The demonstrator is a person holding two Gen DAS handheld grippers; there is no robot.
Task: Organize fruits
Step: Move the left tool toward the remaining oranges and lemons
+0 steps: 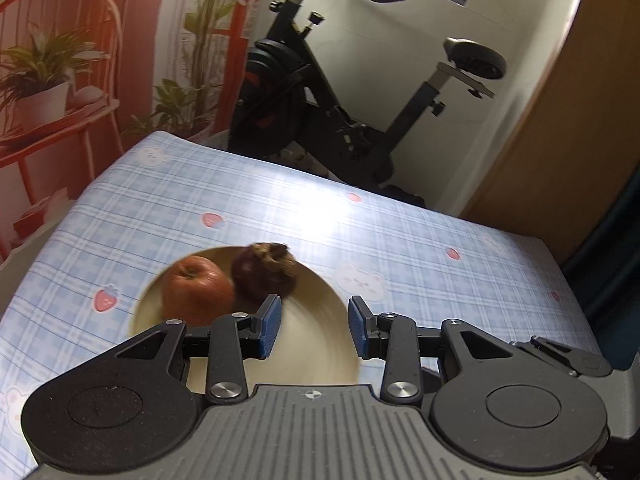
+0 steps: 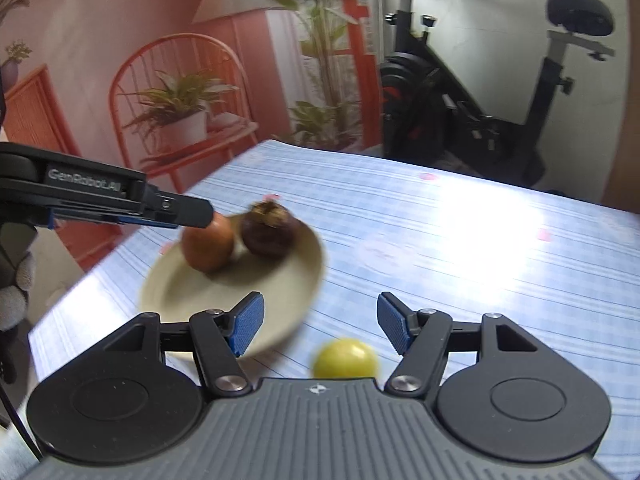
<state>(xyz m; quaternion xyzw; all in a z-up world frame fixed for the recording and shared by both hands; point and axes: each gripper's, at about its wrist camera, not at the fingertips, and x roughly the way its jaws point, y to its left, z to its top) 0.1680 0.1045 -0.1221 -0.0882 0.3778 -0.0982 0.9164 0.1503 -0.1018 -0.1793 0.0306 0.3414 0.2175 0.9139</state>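
A cream plate (image 1: 316, 312) (image 2: 192, 288) lies on the blue checked tablecloth. On it sit a red apple (image 1: 196, 292) (image 2: 208, 246) and a dark purple mangosteen (image 1: 264, 274) (image 2: 270, 232), side by side. My left gripper (image 1: 314, 326) is open and empty above the plate's near part; it also shows in the right wrist view (image 2: 192, 216), reaching in from the left above the apple. A yellow round fruit (image 2: 345, 358) lies on the cloth right of the plate, close under my open, empty right gripper (image 2: 320, 326).
The table (image 1: 400, 232) has edges at the left and far side. An exercise bike (image 1: 352, 92) stands behind it. A backdrop with a red chair and plants (image 2: 180, 104) stands at the left, and a wooden panel (image 1: 580, 120) at the right.
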